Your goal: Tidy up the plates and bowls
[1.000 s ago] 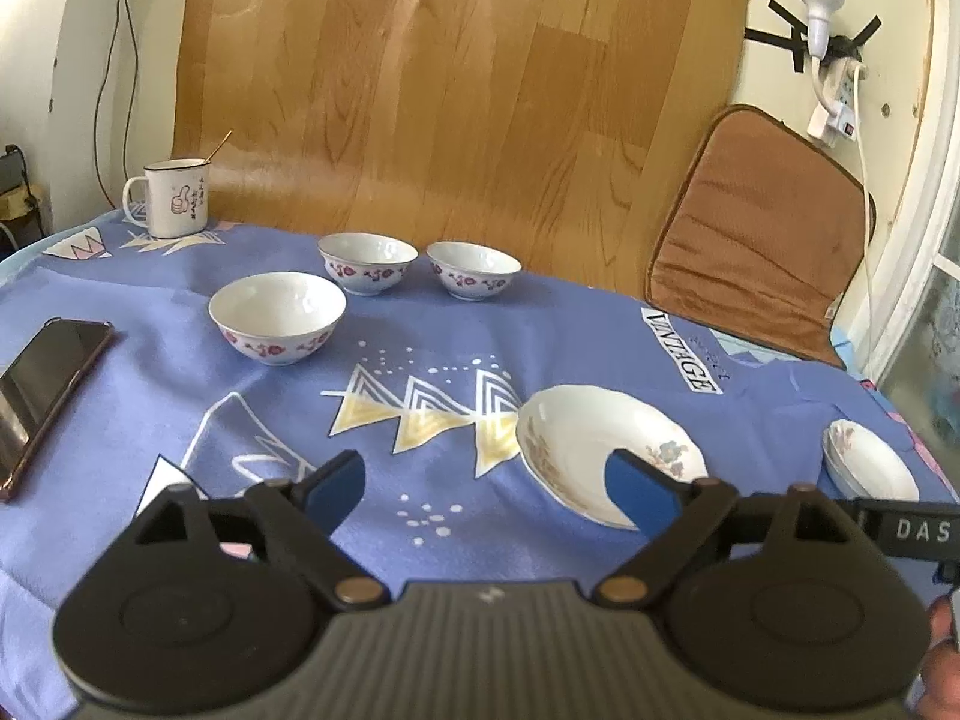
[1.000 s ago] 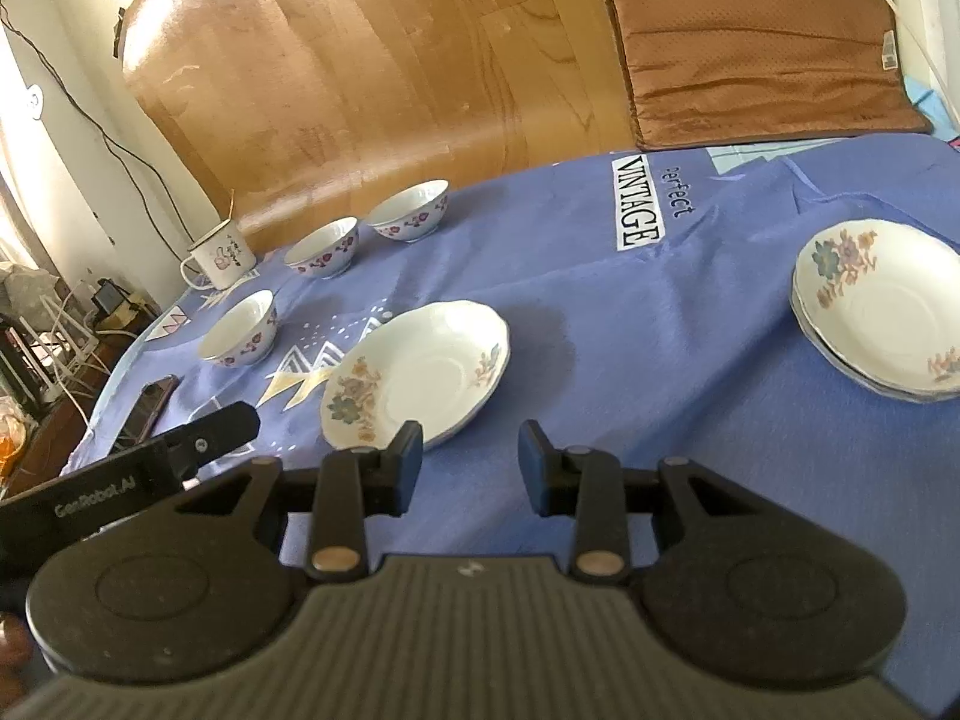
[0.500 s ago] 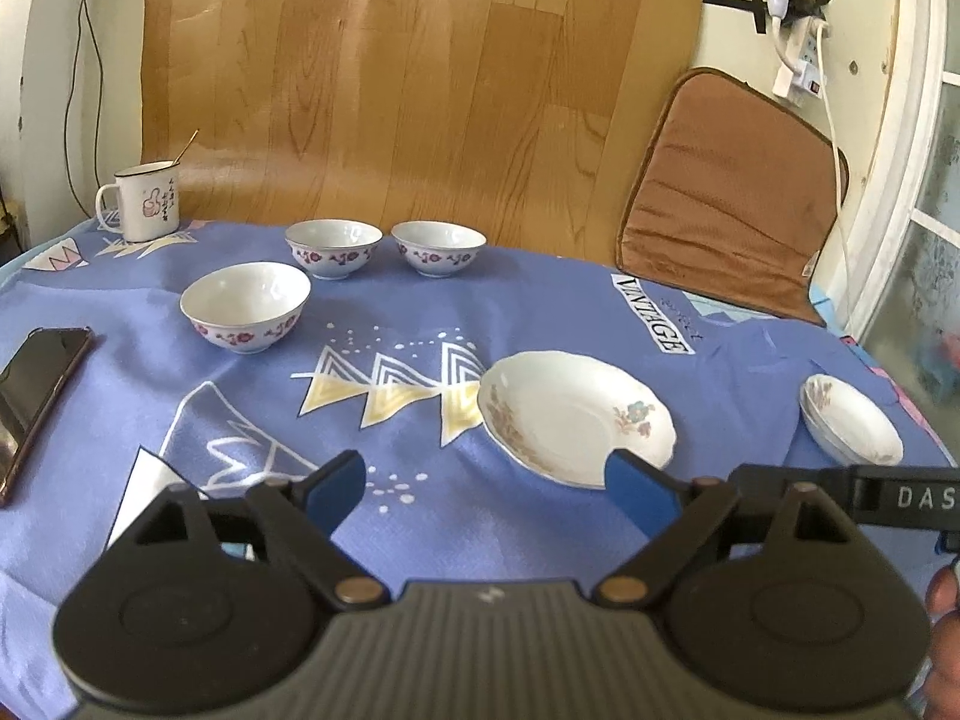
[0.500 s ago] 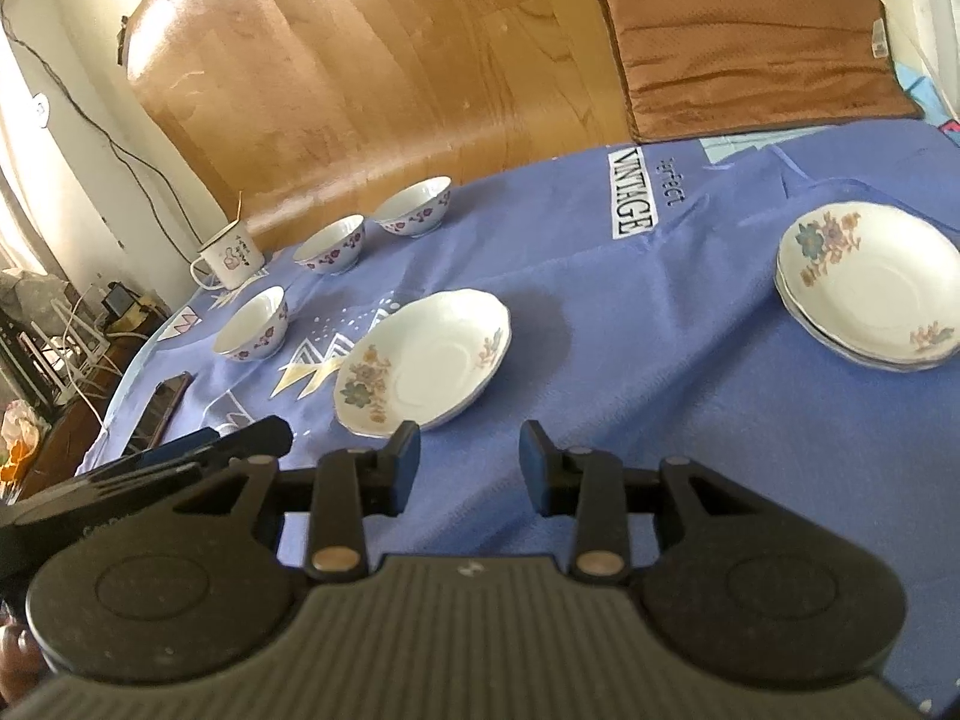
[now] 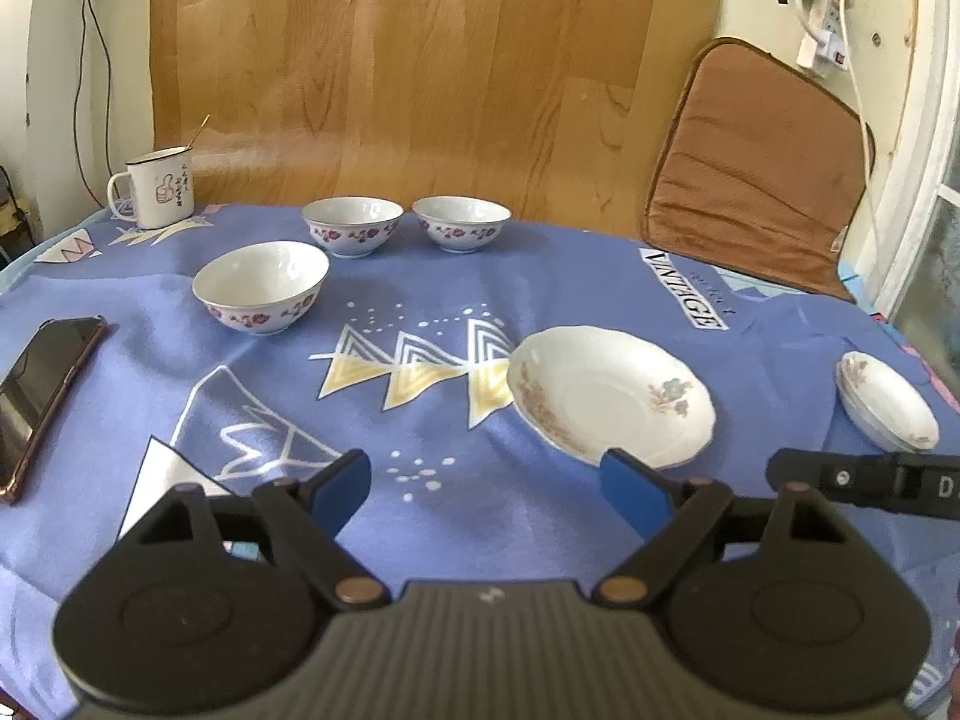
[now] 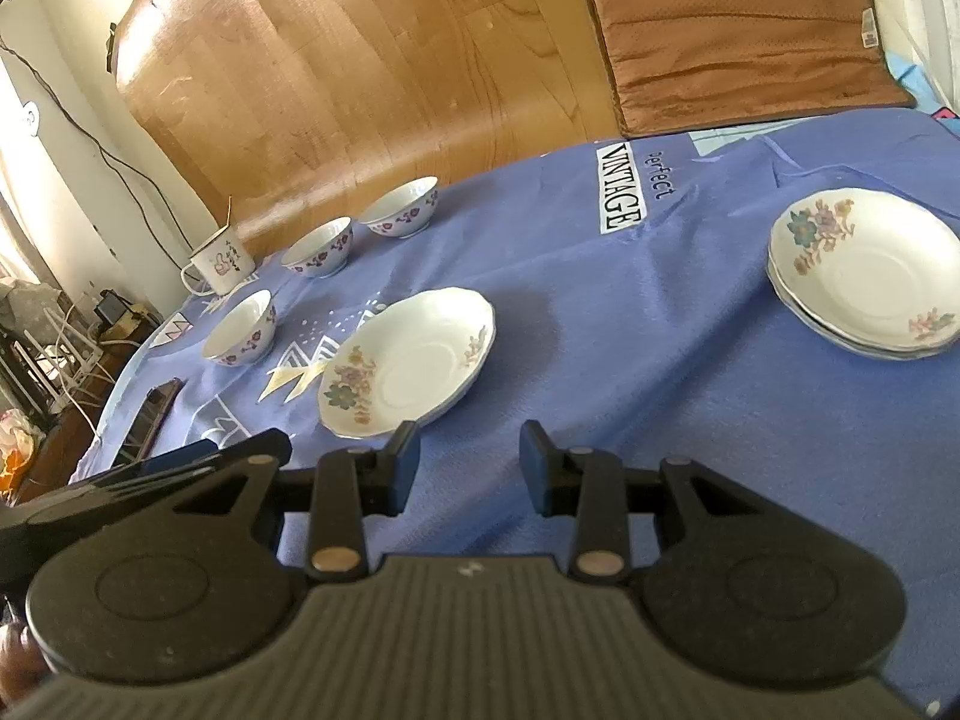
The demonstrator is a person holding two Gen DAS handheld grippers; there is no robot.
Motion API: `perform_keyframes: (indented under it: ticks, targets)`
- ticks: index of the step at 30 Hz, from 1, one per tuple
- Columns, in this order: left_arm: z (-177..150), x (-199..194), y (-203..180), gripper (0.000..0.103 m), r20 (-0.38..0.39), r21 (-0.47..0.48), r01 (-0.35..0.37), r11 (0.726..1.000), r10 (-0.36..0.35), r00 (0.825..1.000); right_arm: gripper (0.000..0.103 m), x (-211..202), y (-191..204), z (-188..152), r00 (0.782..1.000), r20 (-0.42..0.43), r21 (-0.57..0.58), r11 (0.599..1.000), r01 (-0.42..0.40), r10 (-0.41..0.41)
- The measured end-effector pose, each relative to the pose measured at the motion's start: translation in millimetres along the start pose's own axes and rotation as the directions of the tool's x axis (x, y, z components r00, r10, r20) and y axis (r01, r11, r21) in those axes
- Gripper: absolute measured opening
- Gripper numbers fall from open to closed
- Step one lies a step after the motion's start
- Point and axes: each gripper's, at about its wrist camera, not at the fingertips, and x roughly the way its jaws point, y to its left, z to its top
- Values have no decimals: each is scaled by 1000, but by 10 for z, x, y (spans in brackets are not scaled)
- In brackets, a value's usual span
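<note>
Left wrist view: lone plate (image 5: 609, 396) sits mid-cloth just ahead of the left gripper (image 5: 486, 483), jaws wide apart, holding nothing. Plate stack (image 6: 864, 273) is off right; right gripper (image 6: 469, 459) is half open, empty too. Cloth (image 6: 660, 312) reads "VINTAGE perfect". Since a second ago both grippers pulled back a bit. Three bowls (image 5: 261, 287), mug (image 5: 159, 187) and phone (image 5: 42, 378) lie left.

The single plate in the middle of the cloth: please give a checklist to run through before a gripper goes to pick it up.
1. Single plate lies flat, nothing on it: ok.
2. Left gripper open, empty: ok.
3. Right gripper open, empty: ok.
4. Plate stack has a free top: ok.
5. Three bowls and phone apart from the plate: ok.
6. Grip on the rim firm enough: cannot tell.
</note>
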Motion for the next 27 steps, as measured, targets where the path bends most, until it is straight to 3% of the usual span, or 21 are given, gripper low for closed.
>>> perform_keyframes:
  ticks: [27]
  targets:
    - [-17,27,8,87,-7,5,-10,1000,10,1000,39,18,-30,-4,1000,-1,12,1000,-2,2]
